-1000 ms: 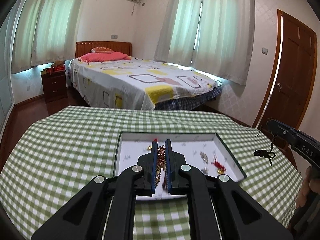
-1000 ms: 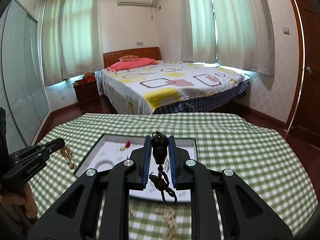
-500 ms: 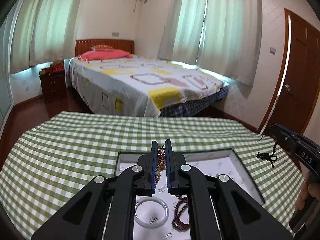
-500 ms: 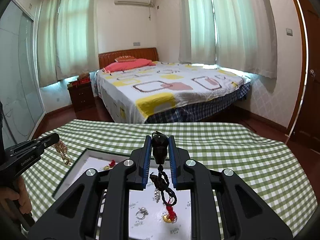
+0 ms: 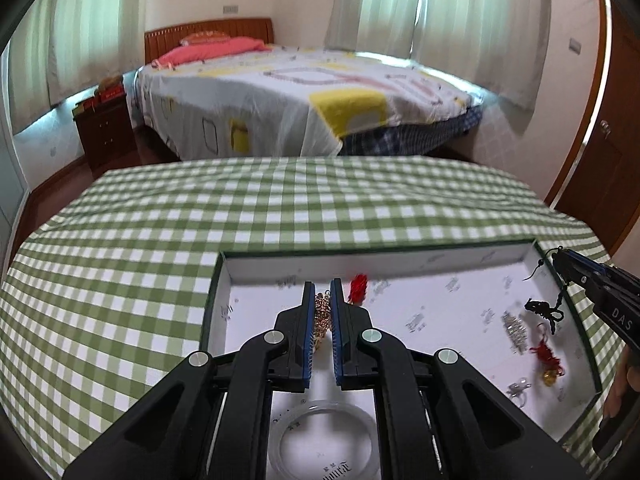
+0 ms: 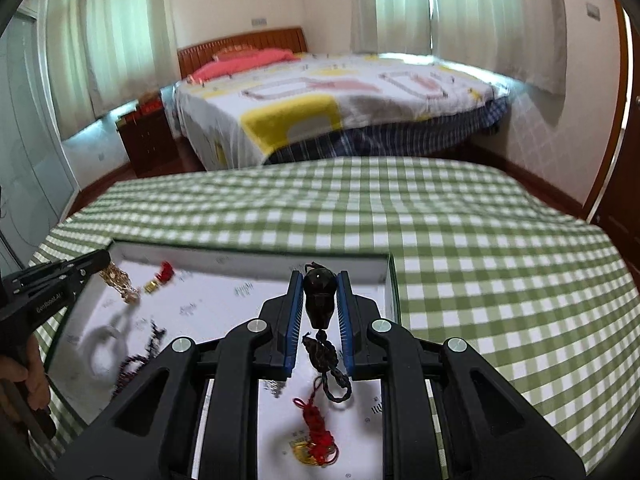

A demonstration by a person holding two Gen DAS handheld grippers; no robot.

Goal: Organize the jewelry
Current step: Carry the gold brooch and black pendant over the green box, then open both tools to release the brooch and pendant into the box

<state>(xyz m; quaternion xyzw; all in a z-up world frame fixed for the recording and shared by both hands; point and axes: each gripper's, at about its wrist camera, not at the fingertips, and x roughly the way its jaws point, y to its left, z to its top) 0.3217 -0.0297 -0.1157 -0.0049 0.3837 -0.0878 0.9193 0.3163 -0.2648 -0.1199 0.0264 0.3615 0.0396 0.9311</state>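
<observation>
Over the white tray (image 5: 256, 276) on the checked tablecloth (image 5: 120, 280), as shown by the left wrist view, the left gripper (image 5: 322, 312) is seen clamped narrowly on a gold chain (image 5: 322, 316) that hangs above the tray floor. A red tassel charm (image 5: 359, 286) is seen at one o'clock of the tips. A clear bangle (image 5: 324, 436) lies at six o'clock, partly covered by the gripper arms. At three o'clock, the right gripper (image 5: 560, 258) is seen with a black pendant (image 5: 540, 308) dangling over a silver piece (image 5: 516, 330), a ring (image 5: 519, 387) and a red knotted charm (image 5: 548, 356).

From the right wrist view, the right gripper (image 6: 319, 300) is seen closed on the black pendant (image 6: 318, 300), held above the tray (image 6: 240, 258). The left gripper (image 6: 105, 260) with the gold chain (image 6: 120, 282) is seen at nine o'clock.

Several pieces are already laid in the tray; the two held pieces are judged not yet set down. Dark beads (image 6: 136, 360) at eight o'clock are blurred, and the bangle (image 6: 102, 350) is smeared there.
</observation>
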